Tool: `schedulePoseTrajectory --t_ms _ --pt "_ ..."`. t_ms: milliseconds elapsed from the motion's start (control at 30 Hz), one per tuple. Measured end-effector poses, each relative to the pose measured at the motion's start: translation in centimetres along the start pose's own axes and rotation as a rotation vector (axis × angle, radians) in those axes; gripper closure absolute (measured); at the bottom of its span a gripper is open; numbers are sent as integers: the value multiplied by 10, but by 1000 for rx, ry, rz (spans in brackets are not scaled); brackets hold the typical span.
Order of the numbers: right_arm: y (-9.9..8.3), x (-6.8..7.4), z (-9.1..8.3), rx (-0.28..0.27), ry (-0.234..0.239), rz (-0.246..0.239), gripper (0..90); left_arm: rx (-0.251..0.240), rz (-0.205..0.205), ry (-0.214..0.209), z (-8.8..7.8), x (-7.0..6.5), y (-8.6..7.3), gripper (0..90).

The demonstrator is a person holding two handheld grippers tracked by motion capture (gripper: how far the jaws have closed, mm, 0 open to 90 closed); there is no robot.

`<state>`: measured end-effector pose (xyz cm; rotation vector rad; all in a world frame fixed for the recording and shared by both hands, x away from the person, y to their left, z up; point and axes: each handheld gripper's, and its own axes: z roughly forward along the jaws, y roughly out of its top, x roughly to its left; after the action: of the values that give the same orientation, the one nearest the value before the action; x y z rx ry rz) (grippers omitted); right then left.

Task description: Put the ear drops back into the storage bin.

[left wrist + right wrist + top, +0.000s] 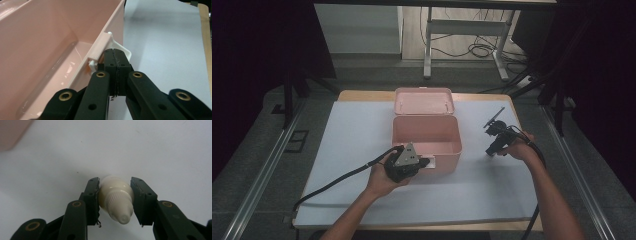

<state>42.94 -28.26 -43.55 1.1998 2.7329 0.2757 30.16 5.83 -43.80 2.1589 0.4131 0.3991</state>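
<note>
Right gripper (pixel 115 203): jaws clamped on a small white dropper bottle (pixel 115 199), pads against both of its sides; nozzle cap points back toward the camera; bottle sits at the white table cover (pixel 150 150), well to the right of the box.
Left gripper (pixel 115 60): jaws pressed together with nothing visible between them; tips rest against the white latch (pixel 101 48) on the front wall of the pink box (pixel 50 45); it seems to steady the box.
Box: open, lid (pixel 424 101) tipped back behind it, inside looks bare.
Step in hand: picking up the bottle, as I judge it; the grasp looks made, the lift not yet.
Next move: raise the bottle clear of the cover, carry it left over the box rim, lower it inside, then let go; the grip sits on a rounded, tapering body, so it may slip or tilt.
In the way: the right wall of the box must be cleared; the left gripper (pixel 409 165) sits at the front wall, apart from that path.
Around: a table frame and cables on the floor beyond the table, far from the work.
</note>
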Motion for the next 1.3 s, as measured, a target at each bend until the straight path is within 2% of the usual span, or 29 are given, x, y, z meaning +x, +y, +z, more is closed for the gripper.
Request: schedulePoseTrajectory --t_ms 167,300,467,633,767,933,1300 --pt "3 4 -29 -46 0 -14 607 5 0 -1 0 0 0 900" --pt "11 11 -54 -92 11 -45 607 5 0 -1 0 0 0 900" --pt "32 26 -84 -145 22 -94 607 7 6 2 0 0 0 900" --pt "58 41 -102 -177 32 -136 607 2 3 1 0 0 0 900" --pt "77 51 -105 -193 43 -158 607 1 3 0 0 0 0 900" --pt "96 64 -100 -199 61 -185 607 5 8 0 0 0 0 900" --pt "116 73 -85 -193 84 -197 607 7 7 -2 -1 1 0 900"
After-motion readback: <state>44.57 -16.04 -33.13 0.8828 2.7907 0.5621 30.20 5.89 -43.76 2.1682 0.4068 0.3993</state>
